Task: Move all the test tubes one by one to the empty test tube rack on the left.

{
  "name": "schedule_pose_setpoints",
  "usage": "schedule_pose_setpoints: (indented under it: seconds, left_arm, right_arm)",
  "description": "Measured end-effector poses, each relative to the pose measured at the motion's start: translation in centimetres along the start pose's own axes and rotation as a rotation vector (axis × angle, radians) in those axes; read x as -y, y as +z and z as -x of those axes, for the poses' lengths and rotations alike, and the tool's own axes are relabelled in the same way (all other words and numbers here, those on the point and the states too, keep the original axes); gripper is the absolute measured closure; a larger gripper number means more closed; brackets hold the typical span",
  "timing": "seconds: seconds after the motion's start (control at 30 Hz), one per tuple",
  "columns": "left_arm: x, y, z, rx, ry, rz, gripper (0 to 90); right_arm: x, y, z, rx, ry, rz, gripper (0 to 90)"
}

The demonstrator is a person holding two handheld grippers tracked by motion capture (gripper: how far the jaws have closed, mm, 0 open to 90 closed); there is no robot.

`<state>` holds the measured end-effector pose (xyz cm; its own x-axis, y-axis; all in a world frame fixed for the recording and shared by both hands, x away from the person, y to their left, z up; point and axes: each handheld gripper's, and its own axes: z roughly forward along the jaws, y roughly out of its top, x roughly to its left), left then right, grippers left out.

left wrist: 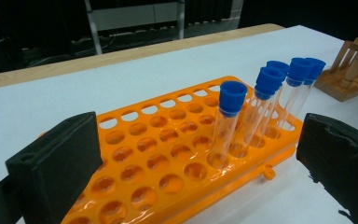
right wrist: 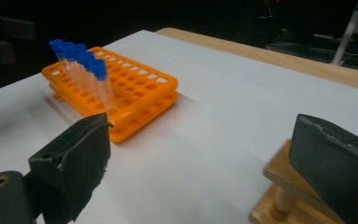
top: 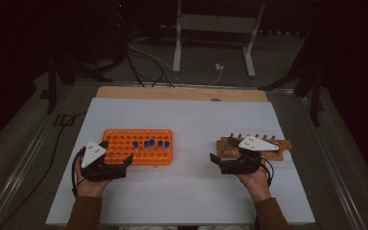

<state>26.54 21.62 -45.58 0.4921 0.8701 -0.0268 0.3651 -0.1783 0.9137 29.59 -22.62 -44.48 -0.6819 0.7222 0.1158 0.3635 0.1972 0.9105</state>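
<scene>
Black jaws of the left gripper [left wrist: 196,158] stand wide apart in the left gripper view, nothing between the pads; no earlier state is told here, only that they gape on either side of the orange rack [left wrist: 168,154]. From above, that left gripper [top: 117,155] sits at the rack's near left corner, just beside it. Five clear tubes with blue caps [left wrist: 233,95] stand in the rack's right half, their long axes near upright with caps pointing up, several leaning slightly; the nearest one stands alone a little to the left of the other four. Seen from above, the rack [top: 120,139] lies with its long side running across the white tabletop [top: 187,191], left of centre. Well apart on the right, the right gripper [top: 223,158] also shows its jaws spread wide and holding nothing, hovering at the near edge of a wooden rack [top: 280,153] with upright pegs, pointing toward the orange rack.
</scene>
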Motion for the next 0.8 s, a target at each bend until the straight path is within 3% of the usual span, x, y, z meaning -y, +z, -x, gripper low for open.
schedule_pose_setpoints:
  seconds: [0.3, 0.8]
  left_arm:
    - [0.6, -1.5, -0.4, -0.016, 0.003, 0.000, 0.5]
    - [1.5, -2.8, -0.7, -0.029, 0.022, 0.050, 0.5]
  right_arm:
    - [1.0, -2.2, 1.4, 0.057, 0.012, 0.037, 5.5]
    - [3.6, -5.8, 3.8, 0.151, 0.064, 0.061, 3.3]
